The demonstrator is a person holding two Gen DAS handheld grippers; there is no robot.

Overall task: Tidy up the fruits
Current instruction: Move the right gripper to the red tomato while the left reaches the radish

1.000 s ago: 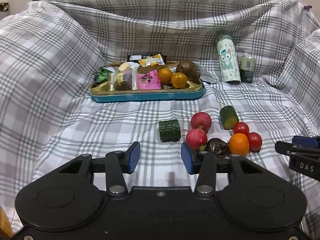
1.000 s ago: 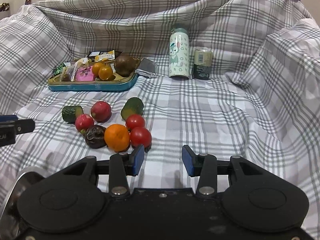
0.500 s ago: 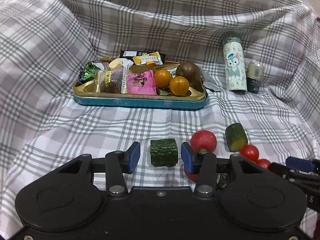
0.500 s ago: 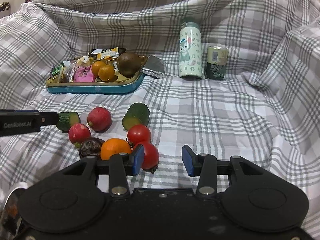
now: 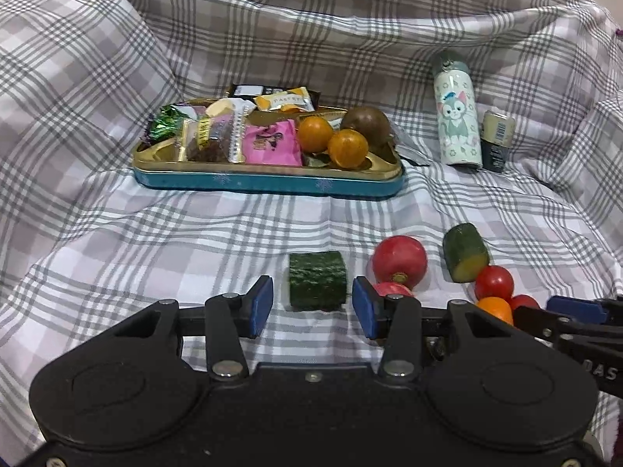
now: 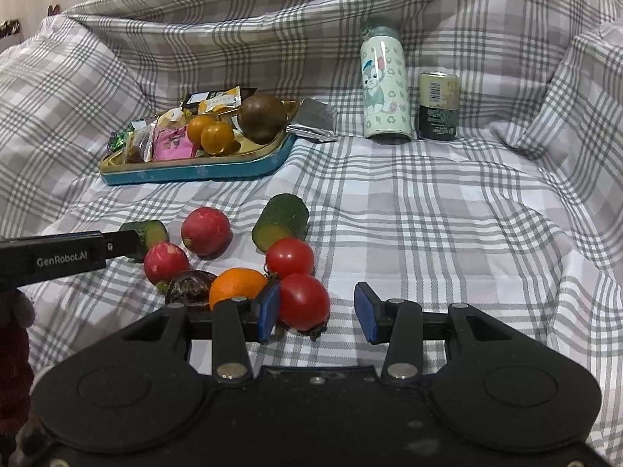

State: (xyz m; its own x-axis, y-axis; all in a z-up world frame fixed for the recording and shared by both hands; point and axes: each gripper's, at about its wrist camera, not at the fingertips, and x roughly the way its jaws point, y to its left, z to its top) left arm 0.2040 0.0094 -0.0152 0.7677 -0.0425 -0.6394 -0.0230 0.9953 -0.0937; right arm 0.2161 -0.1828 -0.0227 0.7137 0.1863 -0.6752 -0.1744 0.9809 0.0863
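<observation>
Both tools are down among the loose produce on the plaid cloth [image 5: 155,257]. The left tool [image 5: 313,305] stands released, its blue pads either side of a cucumber chunk [image 5: 317,280] with a gap showing on both flanks, nothing pinched yet. The right tool [image 6: 317,311] is released too: the near tomato [image 6: 303,301] sits just inside its left pad, possibly brushing it, while the right pad stands well clear. That tomato looks light, smooth and thin-skinned, so I'd say it will slip or split under a hard squeeze; best taken across its widest part with a gentle close. The cucumber chunk looks firmer and its bumpy skin should give grip, so its curved sides are the place to hold, not the cut faces. Around them lie a second tomato [image 6: 290,257], an orange [image 6: 235,286], two radishes [image 6: 206,231], another cucumber piece [image 6: 280,222] and a dark wrinkled fruit [image 6: 189,286], all bunched close and some touching. Further back, the tin tray [image 5: 268,185] holds wrapped snacks [image 5: 272,144] on its left side and two small oranges [image 5: 346,148] with a brown round fruit [image 5: 366,124] on its right. A cartoon bottle [image 5: 457,124] and a can [image 5: 496,140] stand upright just beside each other, apart from the tray.
</observation>
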